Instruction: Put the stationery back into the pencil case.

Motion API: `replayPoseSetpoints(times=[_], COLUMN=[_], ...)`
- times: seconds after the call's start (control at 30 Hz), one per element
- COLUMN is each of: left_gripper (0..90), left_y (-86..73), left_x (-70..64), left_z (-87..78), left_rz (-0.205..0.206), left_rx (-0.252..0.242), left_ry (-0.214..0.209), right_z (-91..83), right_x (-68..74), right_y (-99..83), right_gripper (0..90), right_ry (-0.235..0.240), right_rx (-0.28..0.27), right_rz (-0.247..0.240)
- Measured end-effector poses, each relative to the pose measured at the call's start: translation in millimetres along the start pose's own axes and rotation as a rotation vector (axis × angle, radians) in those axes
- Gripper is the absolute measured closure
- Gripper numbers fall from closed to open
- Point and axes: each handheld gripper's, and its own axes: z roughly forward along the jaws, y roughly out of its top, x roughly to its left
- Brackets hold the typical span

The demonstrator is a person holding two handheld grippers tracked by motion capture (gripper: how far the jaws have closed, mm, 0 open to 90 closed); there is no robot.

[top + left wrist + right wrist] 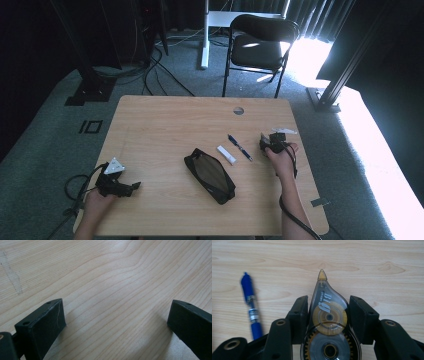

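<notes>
Correction tape (328,322) sits between the right tongs (328,315), beside a pen (251,307).

High view: overhead, facing forward across the light wooden table (165,120). Gripper views: close, low over the same tabletop; blue pen (251,307) shared with the high view.

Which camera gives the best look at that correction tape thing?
The right gripper view: the correction tape sits close up between the right gripper jaws, gears and lettering clear. In the high view the hand and gripper cover that spot.

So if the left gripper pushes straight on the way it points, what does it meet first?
Probably the open black fabric pencil pouch; between it and the open left gripper lies bare wooden table, though depth is uncertain.
</notes>
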Motion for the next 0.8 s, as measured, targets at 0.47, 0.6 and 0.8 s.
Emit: replayPoseSetpoints(times=[0.47, 0.6, 0.8], left_gripper=[1.6, 1.6, 1.6], left_y=[0.0, 0.0, 0.0], left_x=[0.0, 0.0, -0.1], left_z=[0.1, 0.0, 0.1], left_rz=[0.000, 0.000, -0.001], left_rx=[-0.001, 0.000, -0.001], left_ry=[0.000, 0.000, 0.000], right_z=[-59.1, -72.6, -92.5], right_x=[37.7, 53.1, 81.6], right_y=[11.1, 12.6, 12.4], right_gripper=[50.7, 50.7, 50.8], right_ry=[0.122, 0.199, 0.271], right_rx=[-0.109, -0.126, -0.141], right_rz=[-0.058, -0.094, -0.149])
